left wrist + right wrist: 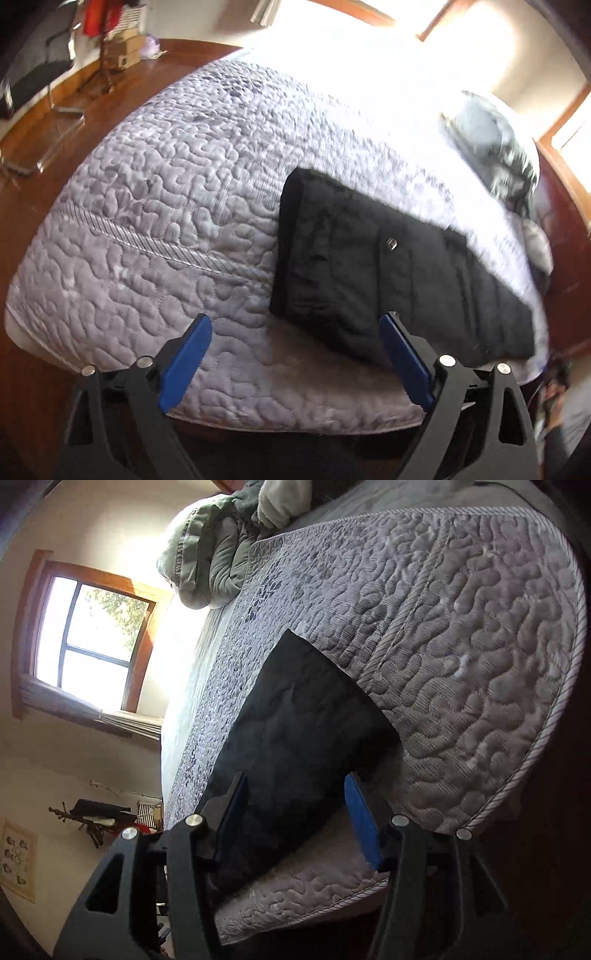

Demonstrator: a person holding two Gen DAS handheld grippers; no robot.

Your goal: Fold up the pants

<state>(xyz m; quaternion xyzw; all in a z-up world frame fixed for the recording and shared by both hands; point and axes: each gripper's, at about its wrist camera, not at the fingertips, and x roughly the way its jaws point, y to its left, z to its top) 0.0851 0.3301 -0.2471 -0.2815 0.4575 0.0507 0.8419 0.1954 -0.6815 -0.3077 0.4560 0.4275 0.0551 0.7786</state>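
Left wrist view shows the left gripper (295, 332) spread wide and empty above the folded black pants (388, 266) flat on the quilt (155, 206), while the right gripper (295, 794) hovers parted, likely lining up another fold.

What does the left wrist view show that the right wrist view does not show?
Only the left wrist view: the wooden floor, a stack of cardboard boxes near the wall, and a small metal button on the pants.

Only the right wrist view: a wood-framed window and a poster on the wall.

Both: the folded black pants lying on the quilted bedspread, the green bedding heaped farther along the bed, and an open hand-held gripper holding nothing, left and right.
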